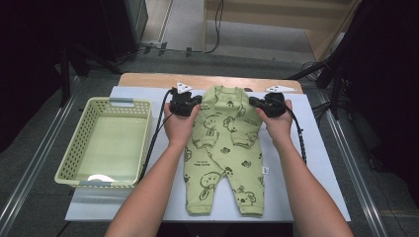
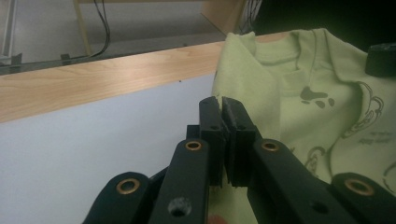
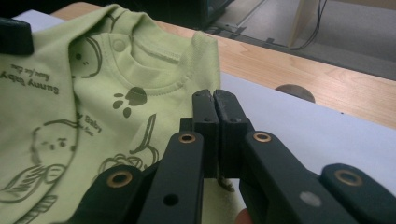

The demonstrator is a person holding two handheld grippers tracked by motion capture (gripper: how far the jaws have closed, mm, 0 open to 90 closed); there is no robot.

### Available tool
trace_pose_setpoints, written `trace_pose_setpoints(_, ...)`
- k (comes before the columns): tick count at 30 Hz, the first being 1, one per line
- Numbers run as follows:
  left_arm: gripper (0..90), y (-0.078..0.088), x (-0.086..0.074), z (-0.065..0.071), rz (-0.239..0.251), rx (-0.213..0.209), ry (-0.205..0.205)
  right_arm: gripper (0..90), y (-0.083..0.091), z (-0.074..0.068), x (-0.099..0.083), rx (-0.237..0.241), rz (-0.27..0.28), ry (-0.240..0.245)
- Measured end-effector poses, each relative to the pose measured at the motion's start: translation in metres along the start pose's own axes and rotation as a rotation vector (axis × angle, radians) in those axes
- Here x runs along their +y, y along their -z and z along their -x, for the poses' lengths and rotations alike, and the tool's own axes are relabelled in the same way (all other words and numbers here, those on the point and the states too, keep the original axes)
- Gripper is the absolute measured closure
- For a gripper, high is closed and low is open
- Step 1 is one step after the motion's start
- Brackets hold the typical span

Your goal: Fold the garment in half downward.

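Grippers, left (image 1: 196, 102) and right (image 1: 255, 102), clamped on green baby romper (image 1: 225, 148) shoulders at 12 o'clock: lift both evenly, fabric taut.

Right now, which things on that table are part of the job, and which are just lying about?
In the job:
- green printed baby romper
- left gripper, shut on its shoulder
- right gripper, shut on the other shoulder

Lying about:
- pale green plastic basket
- white table cover
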State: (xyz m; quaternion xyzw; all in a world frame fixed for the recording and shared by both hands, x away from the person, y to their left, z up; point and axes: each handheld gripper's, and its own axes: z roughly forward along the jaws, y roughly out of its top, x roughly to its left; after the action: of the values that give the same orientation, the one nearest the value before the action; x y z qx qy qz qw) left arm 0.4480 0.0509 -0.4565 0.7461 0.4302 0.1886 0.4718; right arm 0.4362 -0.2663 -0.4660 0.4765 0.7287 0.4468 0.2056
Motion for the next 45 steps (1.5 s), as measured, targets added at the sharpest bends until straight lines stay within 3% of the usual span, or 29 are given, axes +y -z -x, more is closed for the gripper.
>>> trace_pose_setpoints(6,87.6,0.018,-0.005,0.008,0.019,-0.022,-0.011,86.4,0.017,-0.013,-0.008,0.023,0.025,0.007)
trace_pose_setpoints(12,87.7,0.037,-0.017,0.018,0.030,-0.043,0.003,86.4,0.037,-0.025,-0.019,0.037,0.043,0.011)
trace_pose_setpoints(17,87.9,0.054,-0.027,0.028,0.027,-0.047,-0.026,86.4,0.051,-0.036,-0.030,0.040,0.046,0.024)
trace_pose_setpoints(28,87.9,0.083,-0.055,0.043,-0.009,-0.075,-0.064,86.4,0.080,-0.056,-0.057,0.076,0.058,0.020)
trace_pose_setpoints(41,87.9,0.113,-0.086,0.058,-0.054,-0.152,-0.092,86.4,0.116,-0.079,-0.086,0.092,0.054,0.058)
trace_pose_setpoints(45,87.9,0.120,-0.095,0.060,-0.079,-0.178,-0.101,86.4,0.120,-0.084,-0.097,0.105,0.037,0.058)
